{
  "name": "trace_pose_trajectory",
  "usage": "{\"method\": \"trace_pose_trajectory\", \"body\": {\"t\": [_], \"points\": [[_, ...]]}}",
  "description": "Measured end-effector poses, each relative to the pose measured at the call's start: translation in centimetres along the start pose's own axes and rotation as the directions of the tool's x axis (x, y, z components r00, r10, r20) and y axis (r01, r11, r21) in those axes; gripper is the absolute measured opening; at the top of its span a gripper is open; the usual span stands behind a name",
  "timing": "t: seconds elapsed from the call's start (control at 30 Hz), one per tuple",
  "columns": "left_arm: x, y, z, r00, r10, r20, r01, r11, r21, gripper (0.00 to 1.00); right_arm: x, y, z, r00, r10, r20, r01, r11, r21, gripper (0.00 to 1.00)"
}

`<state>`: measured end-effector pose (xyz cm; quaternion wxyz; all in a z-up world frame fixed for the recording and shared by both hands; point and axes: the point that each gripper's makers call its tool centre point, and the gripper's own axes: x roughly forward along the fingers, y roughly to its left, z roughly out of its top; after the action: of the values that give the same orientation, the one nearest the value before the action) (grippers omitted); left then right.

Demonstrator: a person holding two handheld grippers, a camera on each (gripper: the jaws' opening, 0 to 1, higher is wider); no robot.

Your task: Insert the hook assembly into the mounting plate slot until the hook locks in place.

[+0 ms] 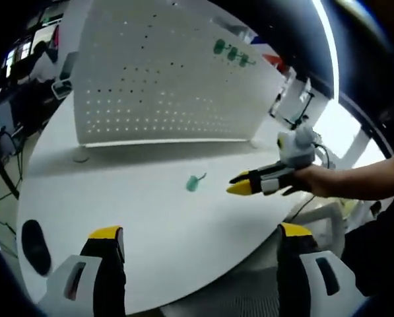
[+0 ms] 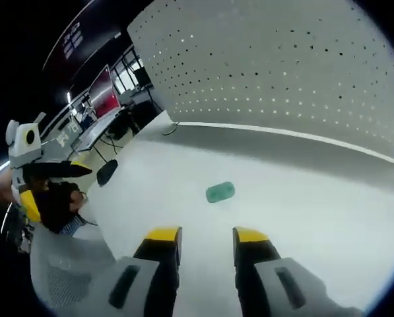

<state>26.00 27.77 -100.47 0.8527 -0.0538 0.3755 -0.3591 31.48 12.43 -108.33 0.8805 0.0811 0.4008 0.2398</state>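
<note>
A small green hook [image 1: 195,182] lies on the white table [image 1: 117,198], in front of the upright white pegboard [image 1: 164,72]. My left gripper [image 1: 200,232] hangs over the table's near edge, its jaws wide apart and empty. The right gripper [image 1: 241,183] comes in from the right in a person's hand, tips just right of the hook. In the right gripper view the hook [image 2: 220,192] lies ahead of my right gripper [image 2: 206,236], which stands narrowly open and holds nothing. The pegboard [image 2: 282,66] rises behind it. The left gripper [image 2: 55,188] shows at the far left.
Several green pieces [image 1: 233,53] hang high on the pegboard. A black oval object [image 1: 35,244] lies near the table's left edge, also seen as the black object [image 2: 106,172]. A white mesh chair [image 2: 65,264] stands below the table edge. Desks and screens [image 2: 101,92] fill the room behind.
</note>
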Motion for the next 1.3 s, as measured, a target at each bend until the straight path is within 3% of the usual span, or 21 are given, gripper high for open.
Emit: {"method": "trace_pose_trajectory", "body": {"t": [0.13, 0.47, 0.57, 0.8, 1.0, 1.3], "points": [[0.3, 0.5, -0.2, 1.000, 0.004, 0.000, -0.004, 1.000, -0.012, 0.97, 2.2, 0.0, 1.1, 1.000, -0.006, -0.005, 0.006, 0.999, 0.044, 0.26], [0.3, 2.0, -1.1, 1.000, 0.016, -0.017, -0.017, 0.999, -0.040, 0.96, 5.2, -0.9, 1.4, 0.998, -0.024, -0.065, 0.031, 0.993, 0.110, 0.19], [0.4, 2.2, -1.0, 1.000, 0.016, -0.016, -0.017, 0.999, -0.047, 0.96, 5.6, -1.4, 1.9, 0.998, -0.045, -0.044, 0.053, 0.977, 0.207, 0.15], [0.5, 2.7, -0.7, 1.000, 0.027, -0.014, -0.027, 0.998, -0.055, 0.96, 6.5, -2.2, 2.3, 0.996, -0.073, -0.058, 0.086, 0.959, 0.271, 0.07], [0.4, 3.0, -0.6, 0.999, 0.031, -0.014, -0.032, 0.998, -0.050, 0.96, 6.5, -2.1, 2.7, 0.993, -0.080, -0.084, 0.099, 0.962, 0.255, 0.04], [0.1, 2.8, -0.2, 0.999, 0.033, 0.003, -0.033, 0.998, -0.048, 0.96, 6.1, -0.9, 3.4, 0.996, -0.064, -0.061, 0.075, 0.976, 0.203, 0.00]]}}
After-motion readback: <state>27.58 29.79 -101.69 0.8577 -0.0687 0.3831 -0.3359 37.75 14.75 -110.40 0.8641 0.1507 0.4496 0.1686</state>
